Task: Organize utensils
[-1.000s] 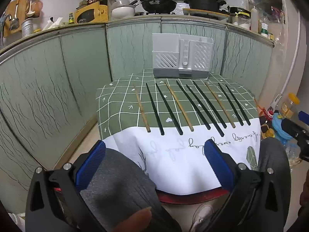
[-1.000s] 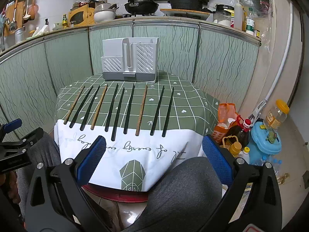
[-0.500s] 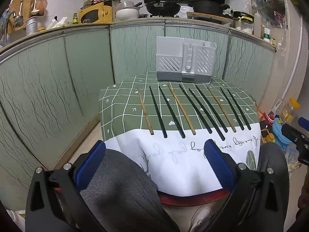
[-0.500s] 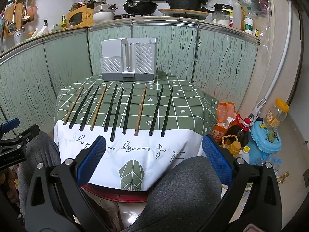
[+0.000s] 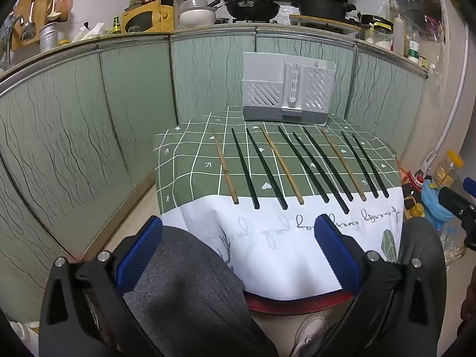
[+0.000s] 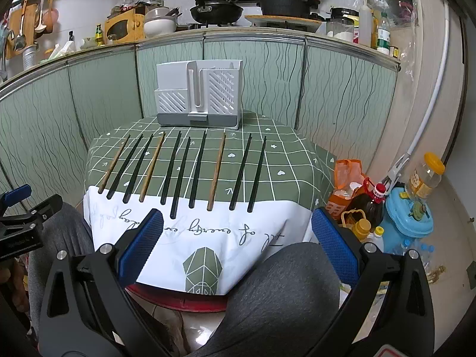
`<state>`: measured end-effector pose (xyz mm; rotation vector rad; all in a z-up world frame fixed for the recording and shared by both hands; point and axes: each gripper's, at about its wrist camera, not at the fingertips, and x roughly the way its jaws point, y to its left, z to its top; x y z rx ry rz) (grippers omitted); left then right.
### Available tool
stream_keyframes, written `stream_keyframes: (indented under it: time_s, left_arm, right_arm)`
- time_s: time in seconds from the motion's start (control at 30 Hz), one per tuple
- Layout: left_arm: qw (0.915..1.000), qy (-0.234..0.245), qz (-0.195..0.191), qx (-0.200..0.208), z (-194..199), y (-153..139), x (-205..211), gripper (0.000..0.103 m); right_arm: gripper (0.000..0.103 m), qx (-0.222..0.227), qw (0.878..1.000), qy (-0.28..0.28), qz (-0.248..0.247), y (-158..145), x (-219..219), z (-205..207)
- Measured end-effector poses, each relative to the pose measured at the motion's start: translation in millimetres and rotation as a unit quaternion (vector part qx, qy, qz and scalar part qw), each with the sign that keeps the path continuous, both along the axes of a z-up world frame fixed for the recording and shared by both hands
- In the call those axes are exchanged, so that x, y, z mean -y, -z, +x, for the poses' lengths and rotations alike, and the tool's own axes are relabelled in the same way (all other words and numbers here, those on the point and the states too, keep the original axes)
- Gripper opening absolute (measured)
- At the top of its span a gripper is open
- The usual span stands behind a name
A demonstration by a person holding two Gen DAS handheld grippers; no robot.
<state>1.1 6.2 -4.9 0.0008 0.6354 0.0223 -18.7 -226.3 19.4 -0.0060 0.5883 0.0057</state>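
Note:
Several chopsticks lie side by side on a small table with a green checked cloth (image 5: 178, 160) (image 6: 297, 160): black ones (image 5: 315, 166) (image 6: 196, 169) mixed with three wooden ones (image 5: 225, 166) (image 6: 216, 172). Behind them stands a white slotted utensil holder (image 5: 287, 89) (image 6: 197, 96). My left gripper (image 5: 238, 247) is open, low in front of the table over a person's grey-clad knee, holding nothing. My right gripper (image 6: 238, 241) is open too, also short of the table edge and empty. Each gripper shows at the edge of the other's view.
Green cabinet fronts (image 5: 74, 136) curve behind and left of the table, under a counter with pans and jars. Bottles, a jar and a blue container (image 6: 407, 211) crowd the floor to the right. A person's knees (image 6: 282, 291) sit below both grippers.
Both grippers have risen slightly and tilted, so the table and holder sit lower in view. Nothing on the table has moved.

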Motion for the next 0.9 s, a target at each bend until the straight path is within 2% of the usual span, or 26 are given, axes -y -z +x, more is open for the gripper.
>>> stream_keyframes:
  time_s: [0.2, 0.63, 0.9]
  left_arm:
    - [1.0000, 0.005, -0.003, -0.004, 0, 1, 0, 0.099]
    - [0.9998, 0.004, 0.019, -0.005, 10, 4, 1, 0.099]
    - [0.9997, 0.000, 0.021, 0.010, 24, 7, -3, 0.099]
  right_arm:
    - [0.096, 0.001, 1.000, -0.003, -0.002, -1, 0, 1]
    - [0.096, -0.005, 1.000, 0.001, -0.004, 2, 3, 12]
    - [0.096, -0.015, 1.000, -0.002, -0.010, 8, 9, 30]
